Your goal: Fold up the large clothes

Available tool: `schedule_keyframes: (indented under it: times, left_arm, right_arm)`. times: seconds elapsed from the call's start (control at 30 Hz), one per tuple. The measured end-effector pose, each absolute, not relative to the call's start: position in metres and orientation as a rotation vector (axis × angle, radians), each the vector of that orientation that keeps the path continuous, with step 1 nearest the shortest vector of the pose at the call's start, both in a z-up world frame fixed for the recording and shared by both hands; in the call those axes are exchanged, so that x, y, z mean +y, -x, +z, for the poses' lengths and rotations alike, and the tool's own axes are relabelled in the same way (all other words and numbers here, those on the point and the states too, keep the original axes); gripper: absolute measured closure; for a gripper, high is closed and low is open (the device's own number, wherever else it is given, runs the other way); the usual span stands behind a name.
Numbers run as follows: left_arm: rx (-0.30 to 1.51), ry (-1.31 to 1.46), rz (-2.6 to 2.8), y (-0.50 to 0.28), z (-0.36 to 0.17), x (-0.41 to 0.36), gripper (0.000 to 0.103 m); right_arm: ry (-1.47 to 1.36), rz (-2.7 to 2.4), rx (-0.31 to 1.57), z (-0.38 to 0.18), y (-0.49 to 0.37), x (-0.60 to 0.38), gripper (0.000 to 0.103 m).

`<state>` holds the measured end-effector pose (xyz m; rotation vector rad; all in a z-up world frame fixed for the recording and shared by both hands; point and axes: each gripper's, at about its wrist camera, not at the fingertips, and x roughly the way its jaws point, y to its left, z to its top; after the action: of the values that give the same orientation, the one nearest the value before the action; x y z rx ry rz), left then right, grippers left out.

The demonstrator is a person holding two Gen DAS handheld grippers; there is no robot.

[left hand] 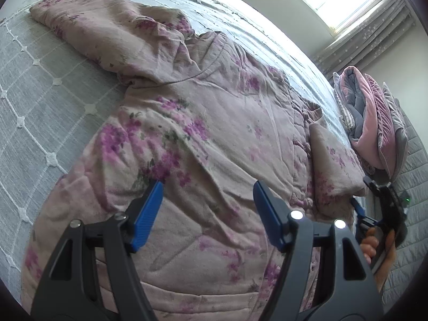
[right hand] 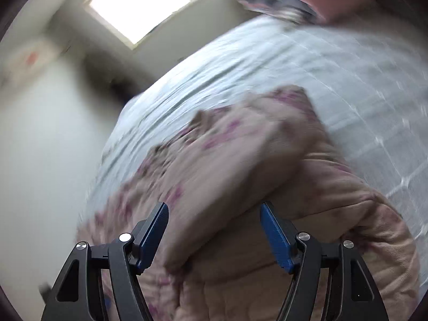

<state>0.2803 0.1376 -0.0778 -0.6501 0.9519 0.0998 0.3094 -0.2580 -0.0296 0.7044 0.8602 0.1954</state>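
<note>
Left wrist view: grey quilted bed, on which a pink floral padded garment lies spread, one sleeve reaching toward the far corner; a stack of folded bedding sits at the far right. Left gripper over the garment's lower body, jaws wide apart, holding nothing. Right gripper (right wrist view, blurred) likewise spread and empty above a folded-over flap.

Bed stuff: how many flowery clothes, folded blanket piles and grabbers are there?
Pink quilted garment with purple flowers: 1
Pile of folded pink and grey blankets: 1
Black grippers with blue pads, left gripper and right gripper: 2
Total: 4
</note>
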Motion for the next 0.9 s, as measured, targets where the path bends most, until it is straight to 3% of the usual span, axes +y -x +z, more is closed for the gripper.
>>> schedule_keyframes:
  times: [0.1, 0.13, 0.17, 0.23, 0.4, 0.5, 0.57, 0.63, 0.67, 0.8, 0.9]
  left_arm:
    - [0.948, 0.647, 0.097, -0.279, -0.076, 0.139, 0.033]
    - [0.949, 0.650, 0.096, -0.279, -0.076, 0.140, 0.033]
    - [0.950, 0.656, 0.096, -0.279, -0.077, 0.142, 0.033]
    - [0.950, 0.679, 0.101, -0.278, -0.076, 0.148, 0.033]
    - [0.930, 0.721, 0.097, -0.275, -0.071, 0.158, 0.033]
    - [0.925, 0.734, 0.101, -0.272, -0.070, 0.167, 0.033]
    - [0.918, 0.768, 0.118, -0.268, -0.072, 0.178, 0.033]
    - [0.912, 0.817, 0.138, -0.264, -0.075, 0.191, 0.033]
    - [0.911, 0.838, 0.142, -0.263, -0.077, 0.197, 0.033]
    - [0.907, 0.872, 0.159, -0.261, -0.080, 0.207, 0.033]
    - [0.913, 0.853, 0.132, -0.262, -0.078, 0.200, 0.033]
  right_arm:
    - [-0.851, 0.159, 0.903, -0.052, -0.335, -0.272, 0.037]
    - [-0.843, 0.146, 0.882, -0.050, -0.340, -0.273, 0.066]
    - [-0.803, 0.125, 0.863, -0.044, -0.343, -0.271, 0.085]
    - [-0.723, 0.068, 0.762, -0.016, -0.343, -0.266, 0.087]
    - [-0.585, 0.135, 0.449, 0.072, -0.316, -0.217, 0.088]
    - [-0.507, 0.303, 0.390, 0.106, -0.308, -0.152, 0.088]
    - [-0.444, 0.383, 0.451, 0.107, -0.313, -0.100, 0.081]
    - [-0.363, 0.456, 0.582, 0.087, -0.318, -0.052, 0.055]
    - [-0.292, 0.488, 0.679, 0.070, -0.321, -0.026, 0.050]
    - [-0.177, 0.521, 0.830, 0.011, -0.310, -0.006, 0.047]
    - [-0.289, 0.399, 0.941, -0.025, -0.325, -0.072, 0.047]
